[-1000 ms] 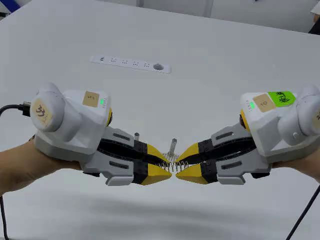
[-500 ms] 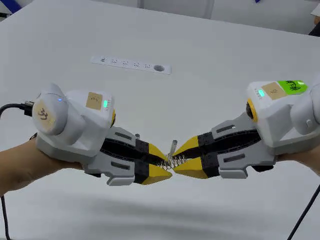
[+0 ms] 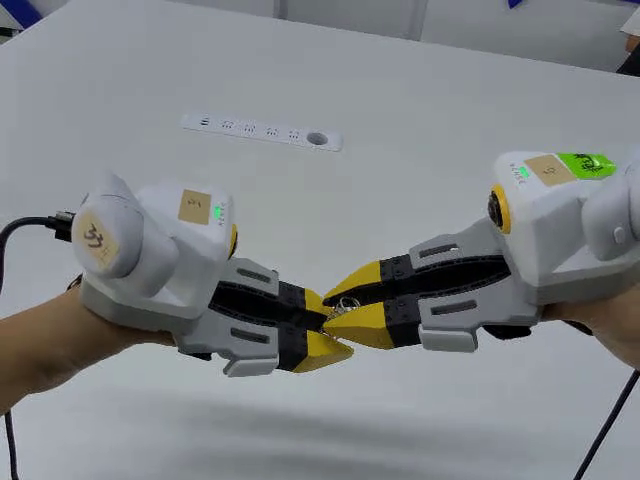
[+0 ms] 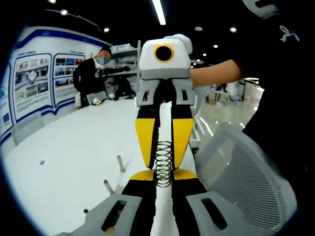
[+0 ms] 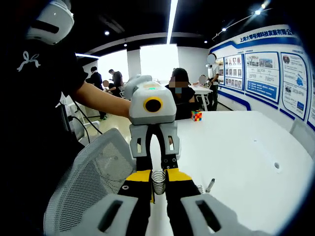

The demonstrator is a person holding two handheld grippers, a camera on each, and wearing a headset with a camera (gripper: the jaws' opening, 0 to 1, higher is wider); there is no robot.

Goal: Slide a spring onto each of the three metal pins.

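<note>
left gripper (image 4: 163, 177): jaws narrow, yellow tips either side of the near end of the spring (image 4: 163, 157), touching it.
right gripper (image 5: 158, 178): jaws narrow too. The spring sits in the slot between its yellow tips, with the coil touching both sides. Its own view sees the spring end-on.
So the spring is up in the air, pinched between the two grippers, with its axis running along the right gripper's jaws.

Head view: grippers are nose to nose, low over the white table (image 3: 420, 200). The right tips ride just over the left tips, and a bit of coil shows at the joint. One hand on each gripper. A black cable (image 3: 20, 232) comes off the back of the left one.

Left gripper view, just past the jaws on the table: near pin (image 4: 108, 187) and far pin (image 4: 120, 163), both upright, apart from each other and off to the left of the held spring. A small coil (image 4: 118, 189) lies just beside the near pin, too small to tell more. A grey mesh chair back (image 4: 246, 182) is on the right of that view.

Farther out: a white power strip (image 3: 262, 129) lies flat mid-table, well apart from the grippers. Right gripper view has a colour cube (image 5: 196, 115) on a farther table. People are at the back of the room, and there are blue-framed posters (image 5: 268, 73) on the wall.
</note>
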